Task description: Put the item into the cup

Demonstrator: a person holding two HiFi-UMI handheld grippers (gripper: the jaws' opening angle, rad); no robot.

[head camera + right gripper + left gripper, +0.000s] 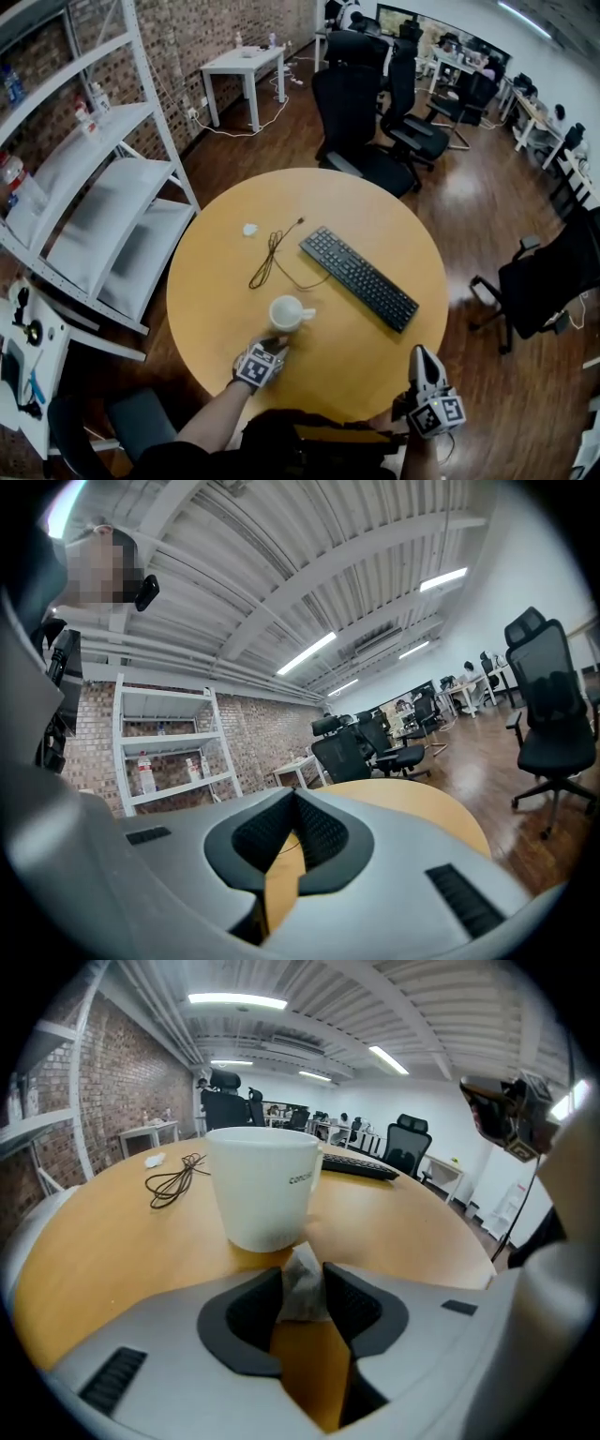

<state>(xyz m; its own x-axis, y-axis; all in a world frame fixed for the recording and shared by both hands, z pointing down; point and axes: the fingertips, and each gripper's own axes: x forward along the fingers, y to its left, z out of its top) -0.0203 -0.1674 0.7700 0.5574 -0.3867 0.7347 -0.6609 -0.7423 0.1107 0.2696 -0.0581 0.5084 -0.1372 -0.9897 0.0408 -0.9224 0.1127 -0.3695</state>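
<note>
A white cup (286, 312) stands on the round wooden table (216, 281), its handle to the right. My left gripper (273, 346) is just short of the cup on its near side. In the left gripper view the cup (262, 1185) fills the middle, and a small crumpled whitish item (303, 1295), like a tea bag, sits pinched between the dark pads of the left gripper (302, 1272). My right gripper (424, 362) hovers over the table's near right edge, away from the cup. The right gripper (293, 795) has its tips together with nothing between them.
A black keyboard (359, 277) lies to the right of the cup. A coiled dark cable (270, 258) and a small white scrap (249, 229) lie beyond it. White shelving (103, 206) stands at the left, and black office chairs (356, 112) beyond the table.
</note>
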